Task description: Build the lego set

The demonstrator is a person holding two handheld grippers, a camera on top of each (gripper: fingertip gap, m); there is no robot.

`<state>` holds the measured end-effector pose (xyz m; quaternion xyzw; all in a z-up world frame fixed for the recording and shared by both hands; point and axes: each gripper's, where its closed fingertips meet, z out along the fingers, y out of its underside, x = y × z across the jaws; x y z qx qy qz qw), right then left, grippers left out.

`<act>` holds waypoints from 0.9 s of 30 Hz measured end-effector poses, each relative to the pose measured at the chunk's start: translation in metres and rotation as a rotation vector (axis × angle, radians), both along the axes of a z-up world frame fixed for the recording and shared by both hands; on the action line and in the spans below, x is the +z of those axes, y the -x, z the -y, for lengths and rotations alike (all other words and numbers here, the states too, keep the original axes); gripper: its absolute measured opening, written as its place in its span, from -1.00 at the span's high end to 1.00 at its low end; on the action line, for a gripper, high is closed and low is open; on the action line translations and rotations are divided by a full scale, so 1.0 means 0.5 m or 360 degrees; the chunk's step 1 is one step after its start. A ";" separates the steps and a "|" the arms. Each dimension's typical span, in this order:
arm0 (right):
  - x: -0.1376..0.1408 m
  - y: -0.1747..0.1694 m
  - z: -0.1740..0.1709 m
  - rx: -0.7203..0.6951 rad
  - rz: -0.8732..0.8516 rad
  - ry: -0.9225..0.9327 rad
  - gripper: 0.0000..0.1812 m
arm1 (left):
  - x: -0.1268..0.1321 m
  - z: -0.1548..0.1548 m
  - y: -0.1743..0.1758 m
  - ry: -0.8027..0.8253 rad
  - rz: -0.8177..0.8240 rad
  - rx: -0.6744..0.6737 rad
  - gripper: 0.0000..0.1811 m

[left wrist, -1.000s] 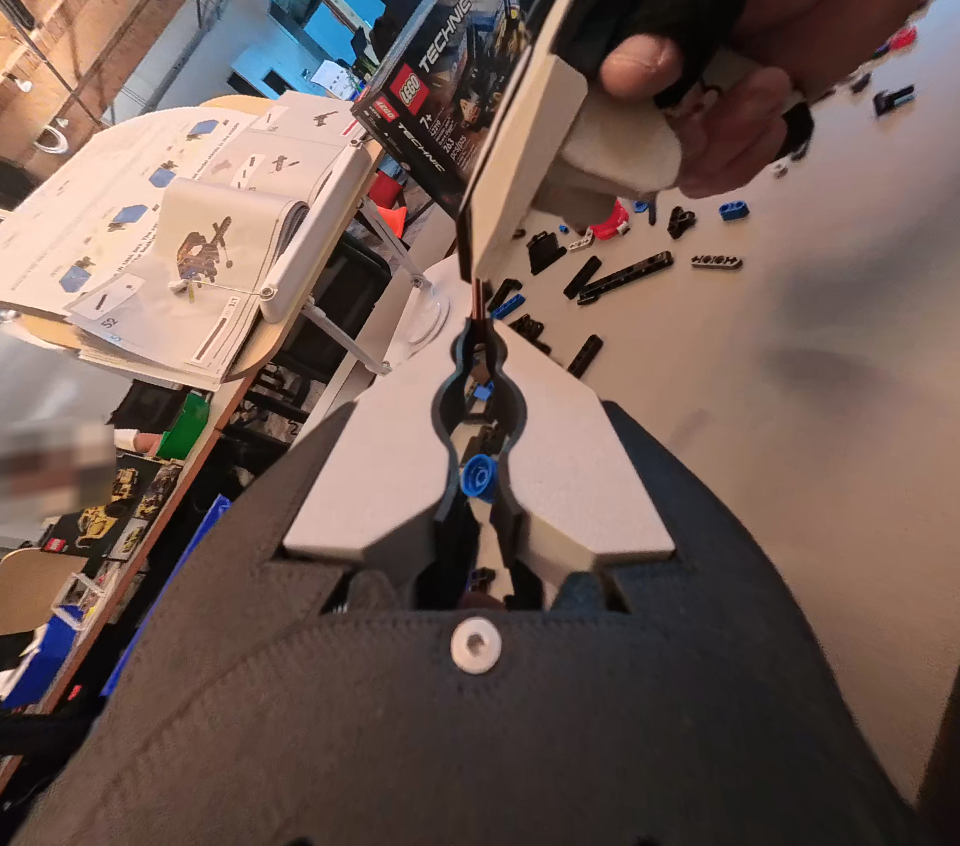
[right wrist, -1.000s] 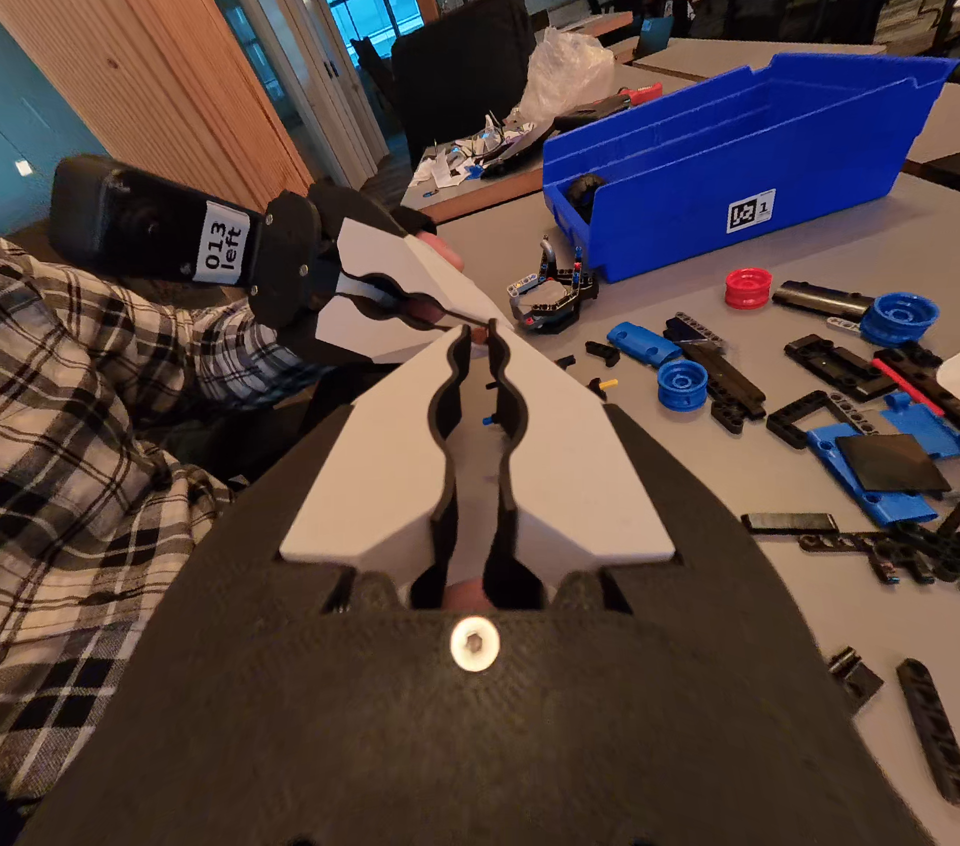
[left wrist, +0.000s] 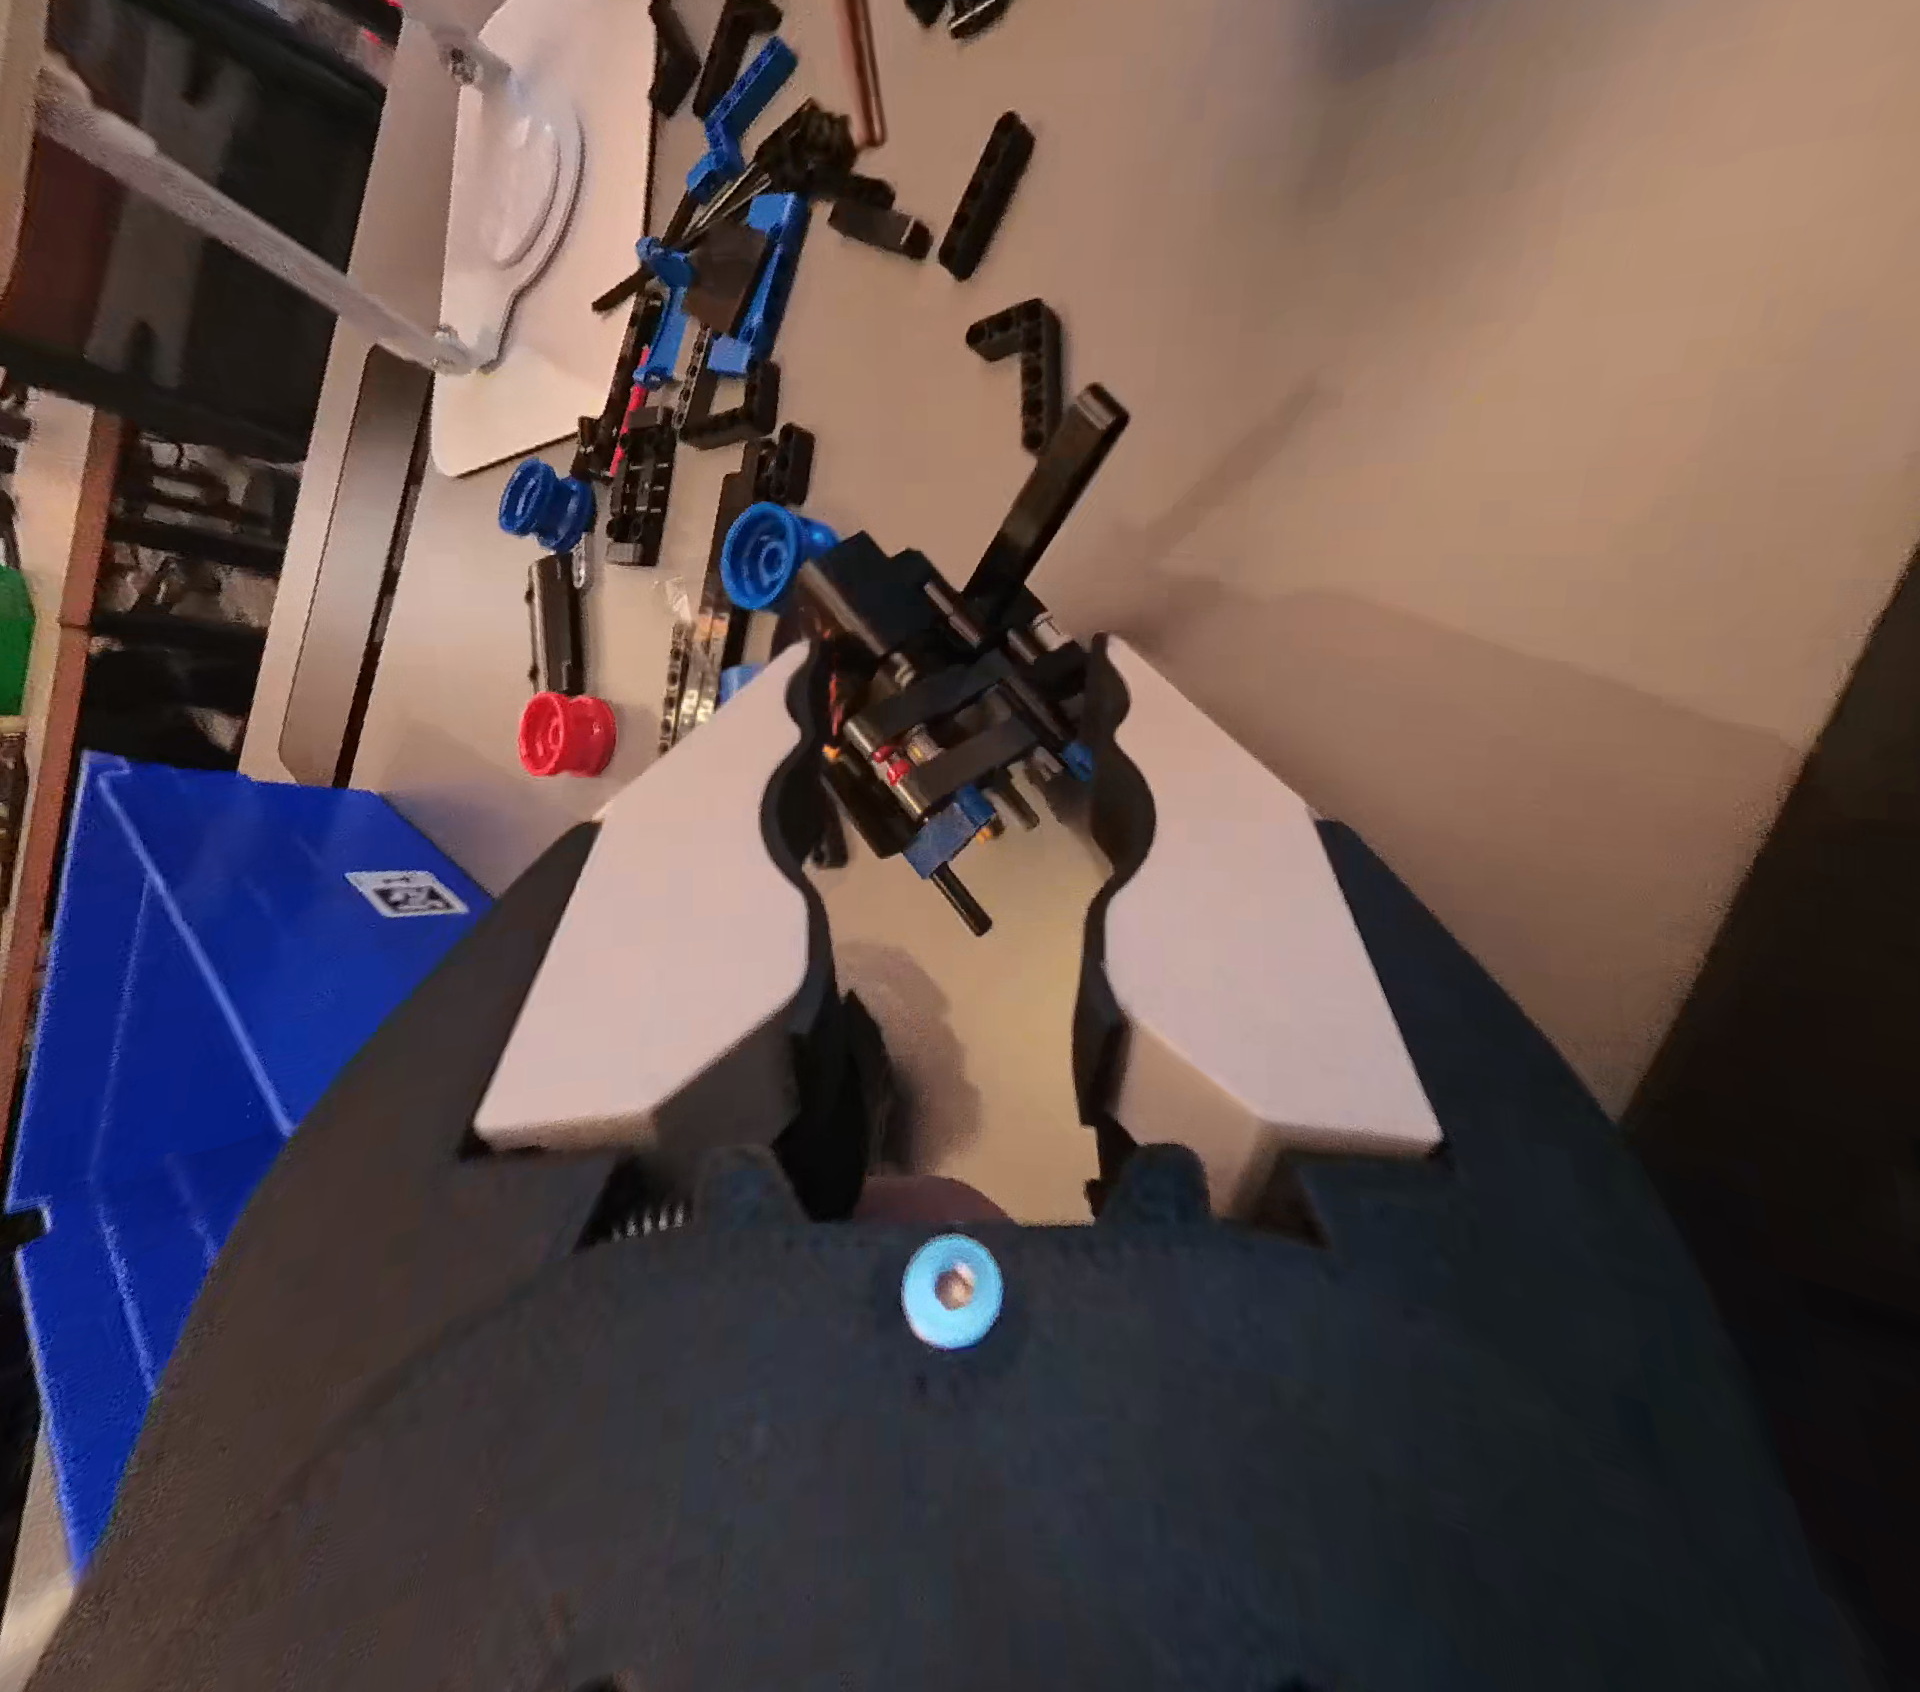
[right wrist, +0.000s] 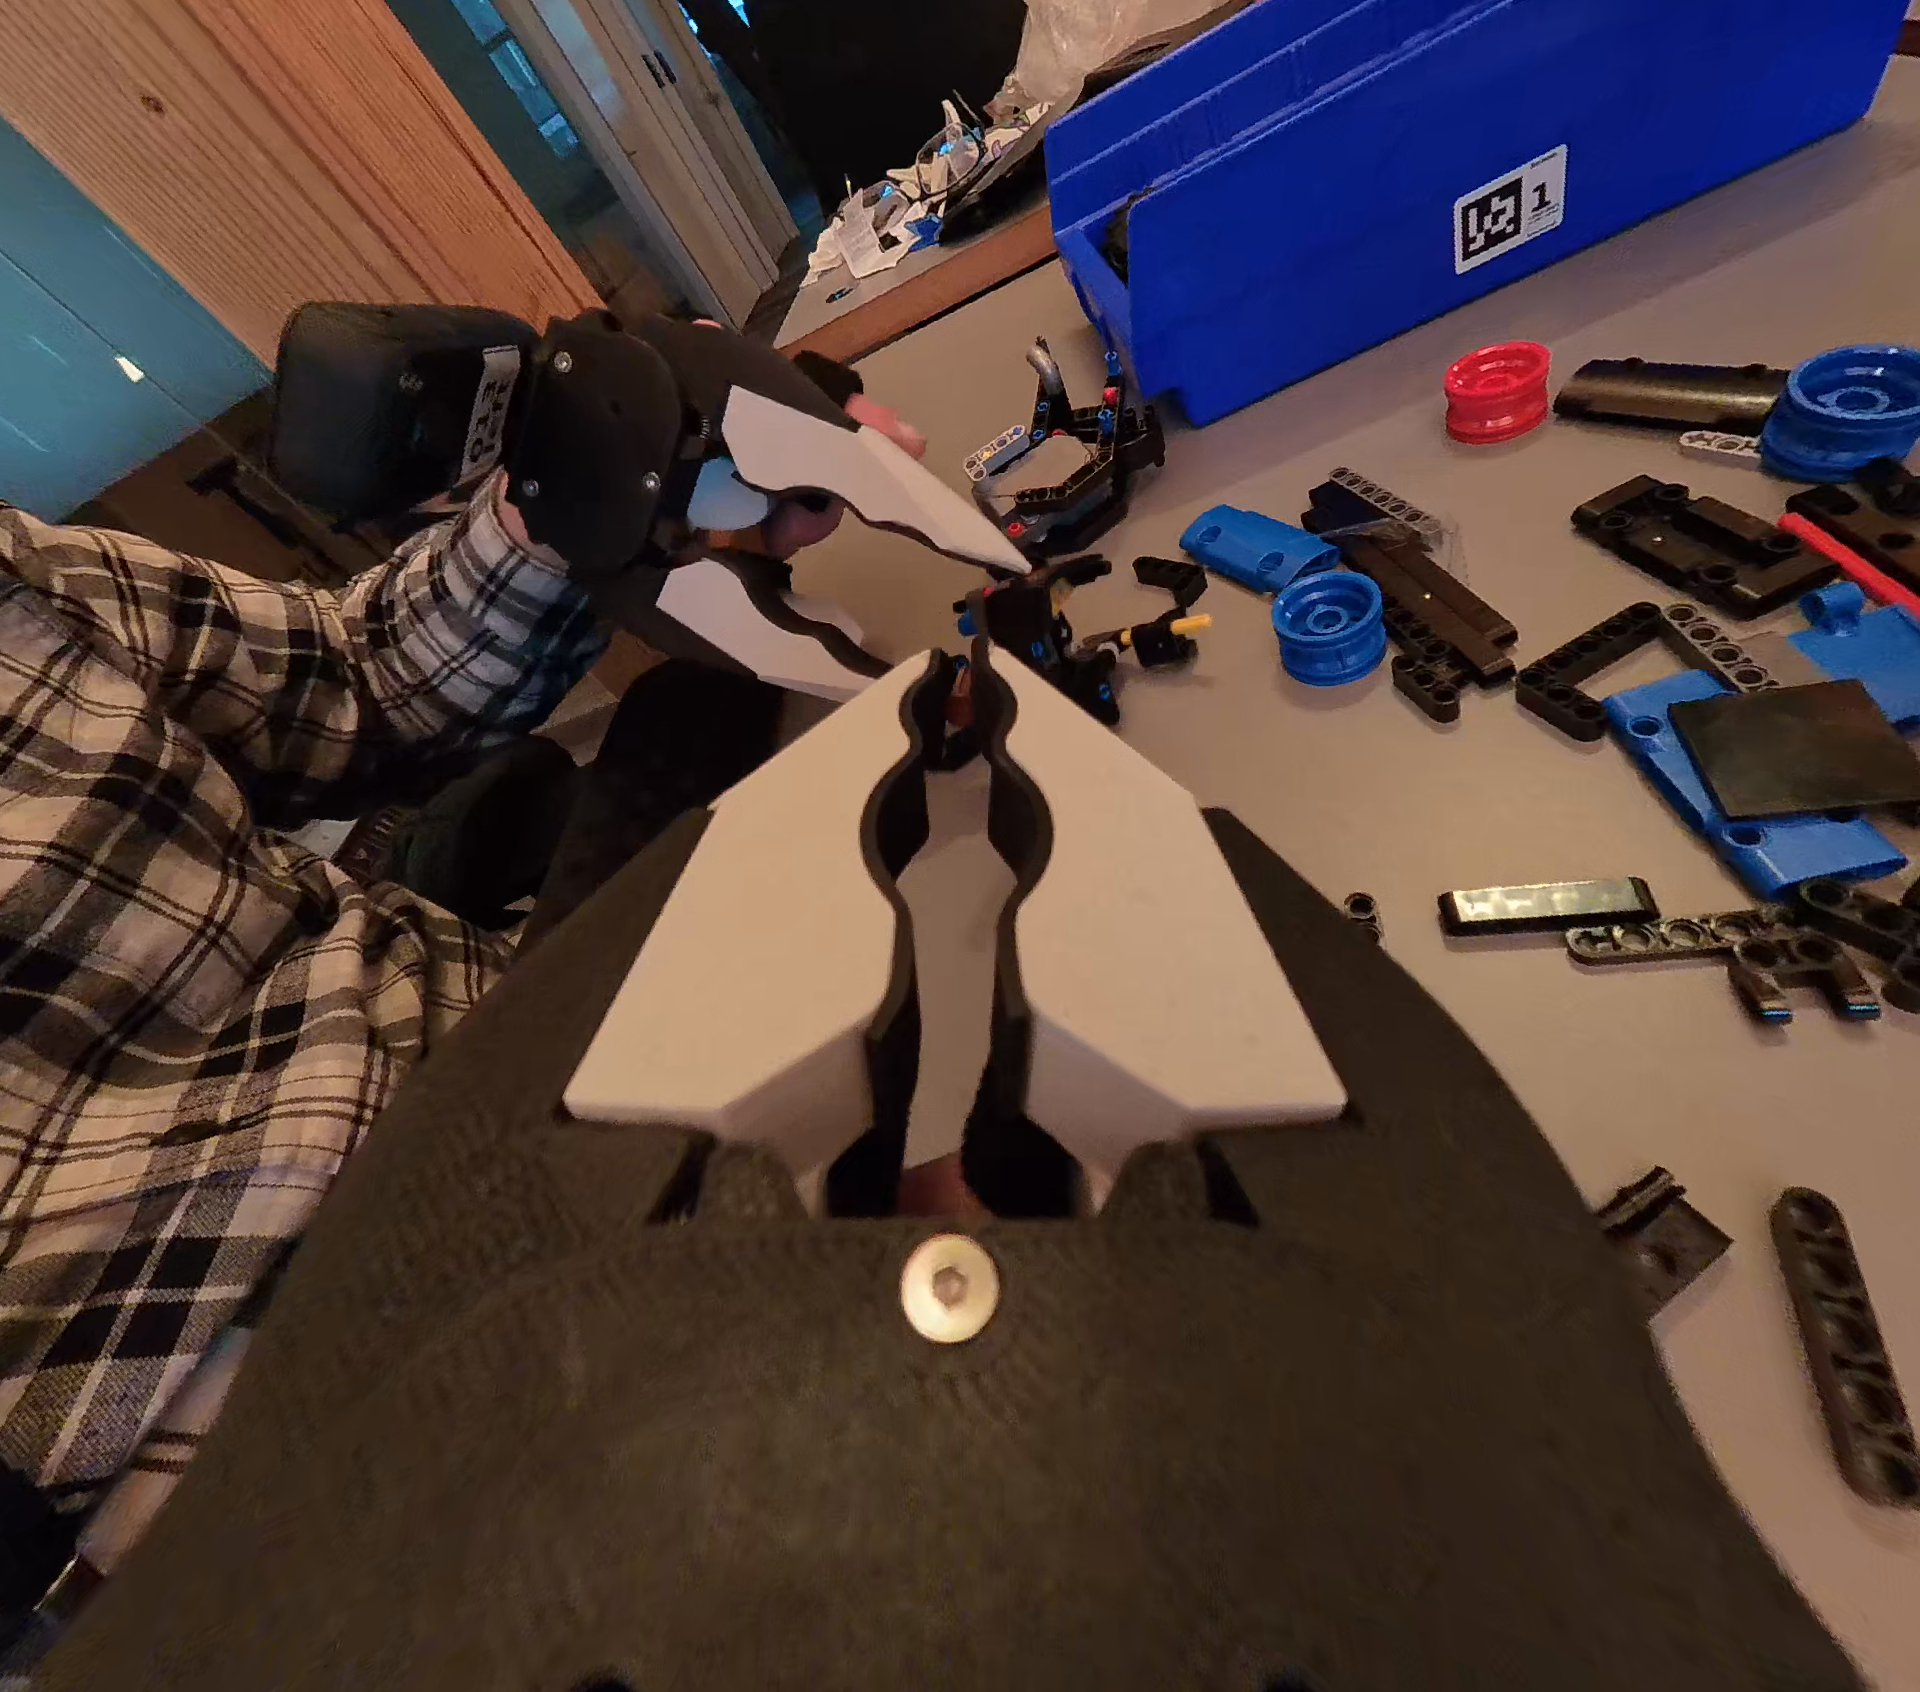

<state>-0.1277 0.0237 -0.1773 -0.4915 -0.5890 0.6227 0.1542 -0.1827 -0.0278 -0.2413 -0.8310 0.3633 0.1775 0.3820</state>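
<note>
The left gripper [left wrist: 951, 686] stands wide apart, its two pale fingers on either side of a small black lego assembly [left wrist: 935, 707] that sits on the grey table [left wrist: 1455, 292]; whether the fingers touch it cannot be told. In the right wrist view that same assembly [right wrist: 1029, 614] lies just in front of the blue bin [right wrist: 1455, 115], with one tip of the left gripper [right wrist: 935, 603] at its top. The right gripper [right wrist: 961, 686] is nearly closed, pinching a thin dark piece [right wrist: 961, 707] between its tips, just short of the assembly. A red wheel [right wrist: 1496, 393] and a blue wheel [right wrist: 1328, 626] lie on the table near the bin, among scattered black beams. A person's plaid sleeve [right wrist: 208, 811] fills the side away from the bin.
</note>
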 end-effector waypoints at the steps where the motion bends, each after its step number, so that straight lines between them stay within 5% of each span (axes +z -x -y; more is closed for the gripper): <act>1: -0.001 0.000 0.001 0.0002 0.0002 0.0001 0.99 | 0.000 0.004 0.001 -0.0011 -0.0015 -0.0039 0.48; 4: -0.006 0.001 0.004 0.0003 0.0009 0.0009 0.99 | 0.011 0.008 0.013 -0.0069 -0.0023 0.0003 0.36; 11: -0.019 0.010 0.006 0.0003 0.0035 0.0046 0.99 | 0.033 -0.002 -0.112 -0.0162 0.0041 -0.0125 0.49; 16: -0.028 0.012 0.003 -0.0012 0.0047 0.0066 0.99 | -0.035 -0.011 -0.100 -0.0013 -0.0146 -0.0089 1.00; 27: -0.036 0.014 0.010 -0.0012 0.0062 0.0082 0.98 | -0.036 0.053 -0.022 -0.0017 -0.0050 0.0131 0.93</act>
